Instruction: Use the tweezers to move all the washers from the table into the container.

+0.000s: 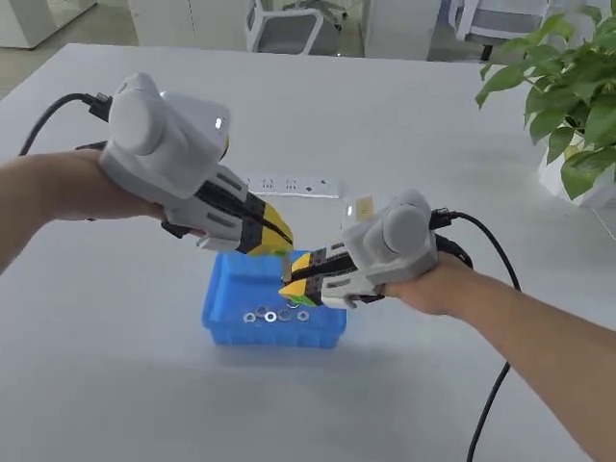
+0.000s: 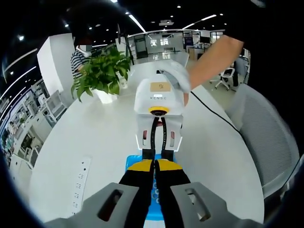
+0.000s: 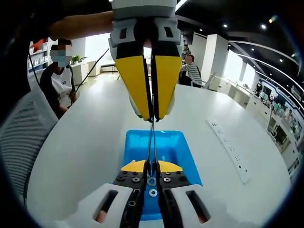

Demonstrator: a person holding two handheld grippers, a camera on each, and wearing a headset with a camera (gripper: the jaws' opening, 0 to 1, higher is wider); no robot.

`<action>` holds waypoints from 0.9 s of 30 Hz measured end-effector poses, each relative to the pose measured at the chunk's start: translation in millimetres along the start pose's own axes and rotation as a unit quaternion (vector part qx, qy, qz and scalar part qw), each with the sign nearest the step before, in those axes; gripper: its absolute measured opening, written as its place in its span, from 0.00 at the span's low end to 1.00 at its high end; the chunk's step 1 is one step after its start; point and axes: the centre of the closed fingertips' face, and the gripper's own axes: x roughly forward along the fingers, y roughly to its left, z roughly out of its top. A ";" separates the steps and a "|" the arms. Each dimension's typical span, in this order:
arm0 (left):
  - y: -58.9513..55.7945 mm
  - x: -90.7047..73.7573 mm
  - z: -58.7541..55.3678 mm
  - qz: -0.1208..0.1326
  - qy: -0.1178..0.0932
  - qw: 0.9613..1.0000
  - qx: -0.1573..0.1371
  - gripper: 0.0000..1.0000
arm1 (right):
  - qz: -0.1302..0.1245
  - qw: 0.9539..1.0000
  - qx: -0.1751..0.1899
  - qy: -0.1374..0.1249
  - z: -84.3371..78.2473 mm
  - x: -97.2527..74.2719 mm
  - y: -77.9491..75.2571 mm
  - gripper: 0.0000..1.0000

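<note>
A blue container (image 1: pixel 223 310) sits mid-table with several washers (image 1: pixel 274 315) inside; in the right gripper view the washers (image 3: pixel 152 186) lie just beyond my jaws over the blue container (image 3: pixel 175 152). Both grippers hover above it, tip to tip. The thin tweezers (image 3: pixel 151 137) run straight between them. My left gripper (image 1: pixel 279 245) comes from the left, its yellow jaws shut on the tweezers' far end. From the right, my right gripper (image 1: pixel 287 282) has its jaws closed on the near end. In the left gripper view my left gripper (image 2: pixel 155 166) points at the right gripper (image 2: pixel 157 145).
A white power strip (image 1: pixel 294 185) lies behind the container. A potted plant (image 1: pixel 568 87) stands at the table's right edge. Cables trail from both grippers. Office chairs (image 1: pixel 284 27) stand beyond the far edge, and people sit nearby in the right gripper view.
</note>
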 end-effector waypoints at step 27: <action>-60.9 -26.4 -0.7 -0.041 0.070 0.996 0.043 0.05 | -0.002 0.998 -0.051 0.038 17.6 -17.5 56.0 0.06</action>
